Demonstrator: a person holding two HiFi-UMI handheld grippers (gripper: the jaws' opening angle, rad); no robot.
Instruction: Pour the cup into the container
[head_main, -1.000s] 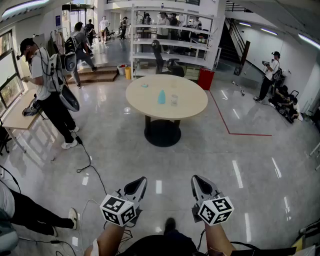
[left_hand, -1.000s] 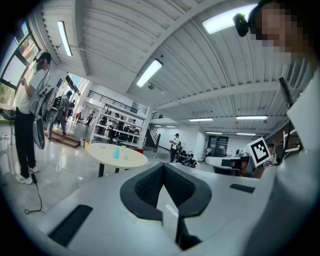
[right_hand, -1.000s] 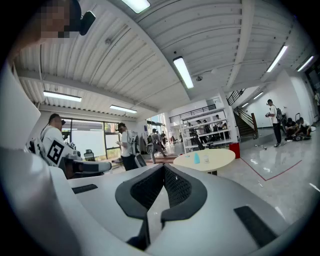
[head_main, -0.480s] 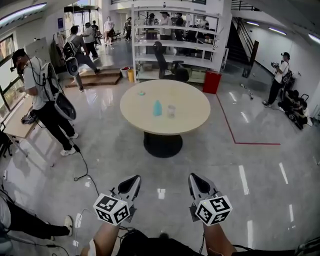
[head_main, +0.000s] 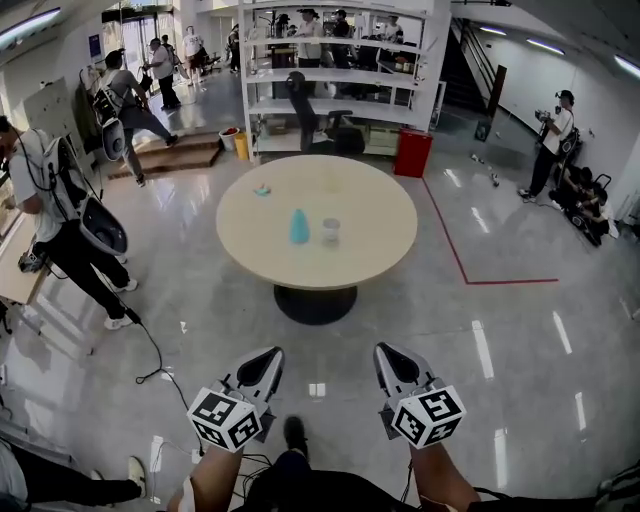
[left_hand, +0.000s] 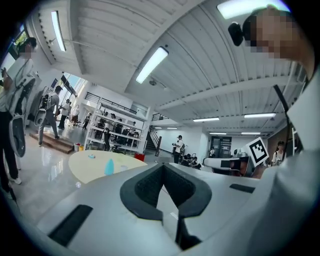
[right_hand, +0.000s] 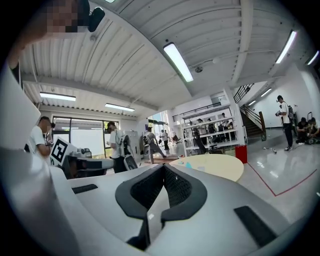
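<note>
A round beige table (head_main: 360, 250) stands on a black pedestal a few steps ahead. Near its middle are a blue cup (head_main: 299, 227) and, just to its right, a clear container (head_main: 331, 231). A small pale blue item (head_main: 262, 190) lies further back on the left. My left gripper (head_main: 264, 363) and right gripper (head_main: 392, 361) are held low in front of me, far short of the table, both shut and empty. In the left gripper view the blue cup (left_hand: 109, 167) shows beyond the shut left gripper (left_hand: 164, 168). The right gripper (right_hand: 164, 169) is aimed at the table (right_hand: 220, 167).
A person (head_main: 60, 215) wearing gear stands at the left, with a cable (head_main: 150, 345) trailing across the glossy floor. White shelves (head_main: 330, 75), an office chair and a red bin (head_main: 413, 153) stand behind the table. Red floor tape (head_main: 455, 255) runs at the right, near another person (head_main: 552, 140).
The table has come closer and lower in the head view as I walk towards it. Both grippers stay shut and in the same place before me.
</note>
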